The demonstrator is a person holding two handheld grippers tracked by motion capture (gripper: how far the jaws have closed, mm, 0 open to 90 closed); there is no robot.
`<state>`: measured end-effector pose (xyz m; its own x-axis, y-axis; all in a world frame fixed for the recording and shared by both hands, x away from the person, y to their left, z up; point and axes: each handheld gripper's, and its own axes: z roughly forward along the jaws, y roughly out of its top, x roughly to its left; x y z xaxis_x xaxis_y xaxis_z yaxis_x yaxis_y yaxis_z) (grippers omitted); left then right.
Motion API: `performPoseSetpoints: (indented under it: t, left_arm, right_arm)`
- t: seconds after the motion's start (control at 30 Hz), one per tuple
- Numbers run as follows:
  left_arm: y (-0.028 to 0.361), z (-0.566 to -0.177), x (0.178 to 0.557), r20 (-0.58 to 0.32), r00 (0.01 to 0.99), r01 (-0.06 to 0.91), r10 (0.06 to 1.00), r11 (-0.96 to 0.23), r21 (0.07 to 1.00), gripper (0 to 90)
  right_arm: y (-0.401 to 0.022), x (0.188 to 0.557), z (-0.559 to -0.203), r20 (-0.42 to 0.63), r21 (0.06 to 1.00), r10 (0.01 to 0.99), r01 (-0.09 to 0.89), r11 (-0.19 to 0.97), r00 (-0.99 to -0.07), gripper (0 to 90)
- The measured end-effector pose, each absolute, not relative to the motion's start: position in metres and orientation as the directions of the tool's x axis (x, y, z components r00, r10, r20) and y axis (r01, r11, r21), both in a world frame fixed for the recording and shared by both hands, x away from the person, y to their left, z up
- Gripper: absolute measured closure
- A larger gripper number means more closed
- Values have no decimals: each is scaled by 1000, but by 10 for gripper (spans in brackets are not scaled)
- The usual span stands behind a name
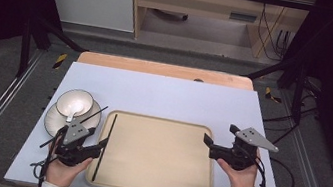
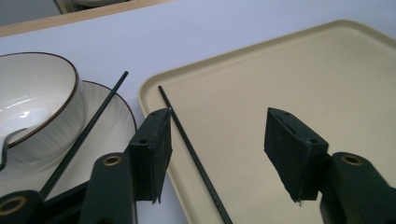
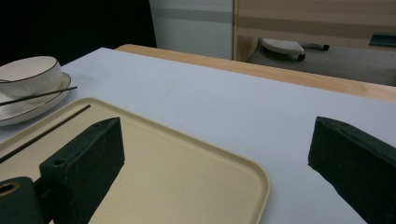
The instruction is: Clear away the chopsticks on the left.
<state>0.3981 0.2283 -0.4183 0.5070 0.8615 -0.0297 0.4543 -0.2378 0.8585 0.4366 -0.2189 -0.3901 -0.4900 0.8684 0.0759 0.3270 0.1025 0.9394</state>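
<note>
A pale blue-grey table top (image 1: 163, 98) stood on grey carpet, with a wooden edge along its far side and light wooden furniture beyond it. The largest thing on the table was a beige tray (image 1: 159, 158) with rounded corners and a low rim, and the one thing lying in it was a black chopstick (image 1: 104, 147), stretched along the tray's left side just inside the rim, running from near to far. To the left of the tray sat a white ribbed plate (image 1: 51, 121) with a dark rim, bearing a white bowl (image 1: 74, 102) with a thin brown edge; a white spoon (image 1: 71, 114) rested in the bowl with its handle over the lip. A second black chopstick (image 2: 88, 130) lay slanted across the plate beside the bowl, its far tip pointing toward the tray. Both chopsticks were thin, straight, matte and plain. The left gripper (image 2: 219, 154), held in the person's left hand (image 1: 64, 168) at the tray's near left corner, hung over the chopstick in the tray with its jaws apart and nothing pressed between them; the stick passed just inside the left pad. The right gripper (image 3: 215, 158), in the right hand (image 1: 242, 176) at the tray's right edge, pointed across the tray with its jaws spread wide and empty.
</note>
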Motion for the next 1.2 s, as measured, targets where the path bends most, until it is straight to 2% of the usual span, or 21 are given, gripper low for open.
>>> performPoseSetpoints:
  t: [0.2, 0.57, 0.87, 1.2]
  left_arm:
    - [246, -419, 398, -20, 566, 420, 824, -267, 868, 297]
    - [288, -424, 397, 19, 555, 428, 831, -305, 851, 218]
    - [311, -429, 403, 41, 500, 475, 865, -313, 822, 251]
    - [325, -440, 420, 54, 460, 516, 886, -317, 796, 379]
  right_arm:
    - [-220, 437, -391, 77, 939, 869, 329, 102, -488, 37]
    - [-219, 438, -394, 73, 936, 866, 335, 112, -494, 37]
    - [-220, 437, -393, 78, 937, 866, 334, 106, -494, 37]
    - [-220, 438, -394, 78, 935, 865, 339, 109, -495, 38]
